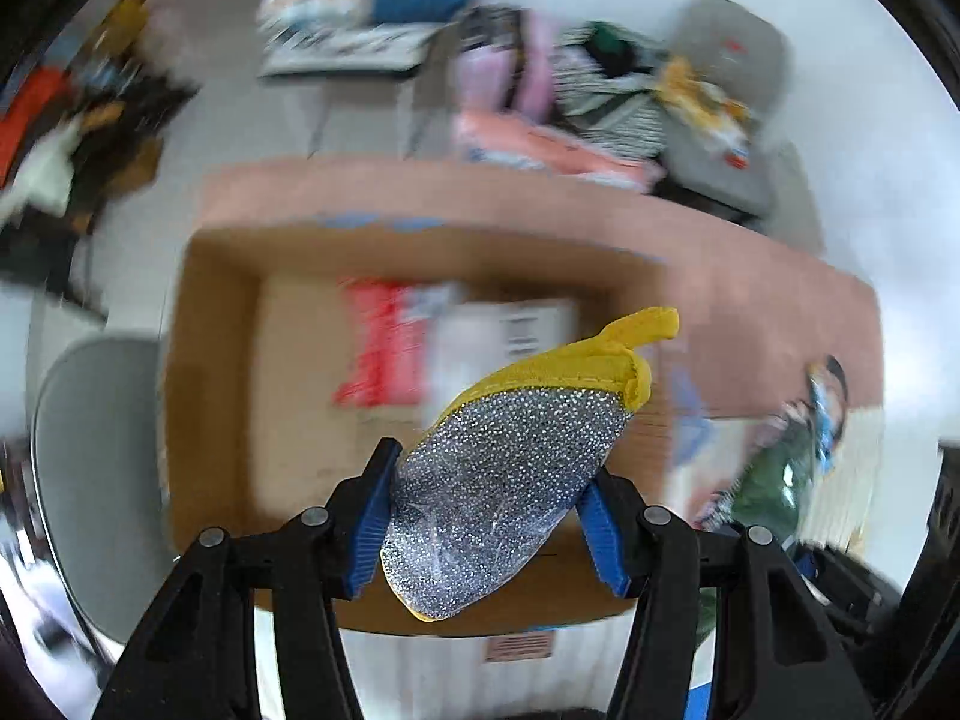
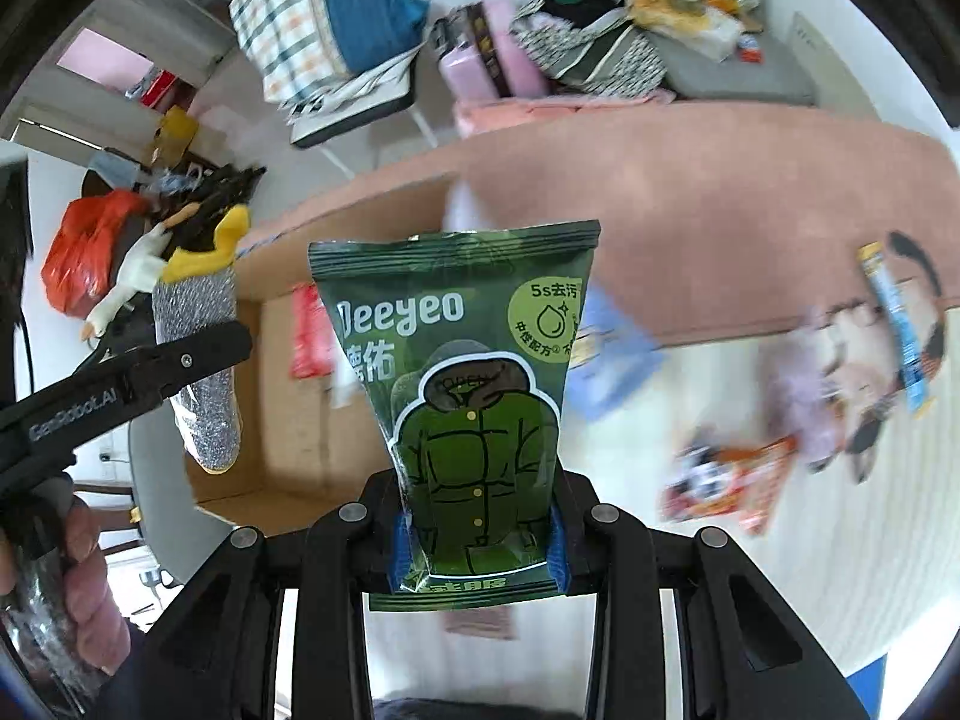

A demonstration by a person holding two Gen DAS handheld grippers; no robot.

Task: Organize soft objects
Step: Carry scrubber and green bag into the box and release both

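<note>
Left gripper [image 1: 489, 516] is clamped across the lower body of a silver scrubbing pad [image 1: 504, 480] with yellow trim, held above the open cardboard box [image 1: 210, 396], presumably so it can drop straight in beside the red packet [image 1: 378, 348] on the floor of the box. Right gripper [image 2: 477, 546] pinches the bottom of a green wipes pouch [image 2: 468, 372], upright near the box's right edge, likely queued for the same box. Further right, more packets [image 2: 726, 480] lie loose on the table [image 2: 720, 192], still unsorted.
</note>
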